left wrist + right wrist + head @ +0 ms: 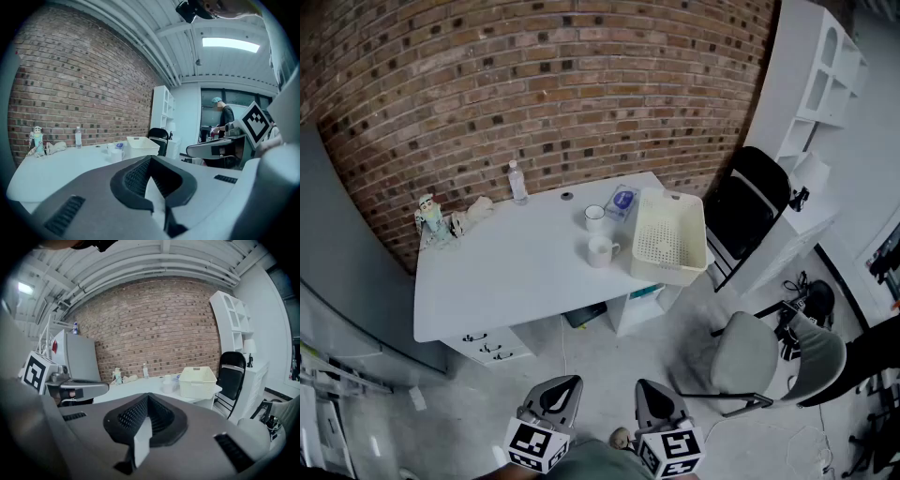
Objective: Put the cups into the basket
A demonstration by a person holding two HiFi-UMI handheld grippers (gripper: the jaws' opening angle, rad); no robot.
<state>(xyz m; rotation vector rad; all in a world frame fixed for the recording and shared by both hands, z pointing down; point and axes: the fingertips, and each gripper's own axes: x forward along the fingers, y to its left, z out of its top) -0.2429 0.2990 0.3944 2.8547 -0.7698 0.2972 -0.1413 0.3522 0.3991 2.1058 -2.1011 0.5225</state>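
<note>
Left gripper (561, 388), right gripper (652, 391) — fingers of both closed, empty, cups (600, 250) beside basket (667, 275) on table (506, 272)

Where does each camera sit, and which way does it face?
Head view: on the person's head, facing steeply down at table, cups, basket; left gripper and right gripper show below.
Left gripper view: rides it, looking along its shut jaws at the table.
Right gripper view: the same, from the right.
All three share the basket.
</note>
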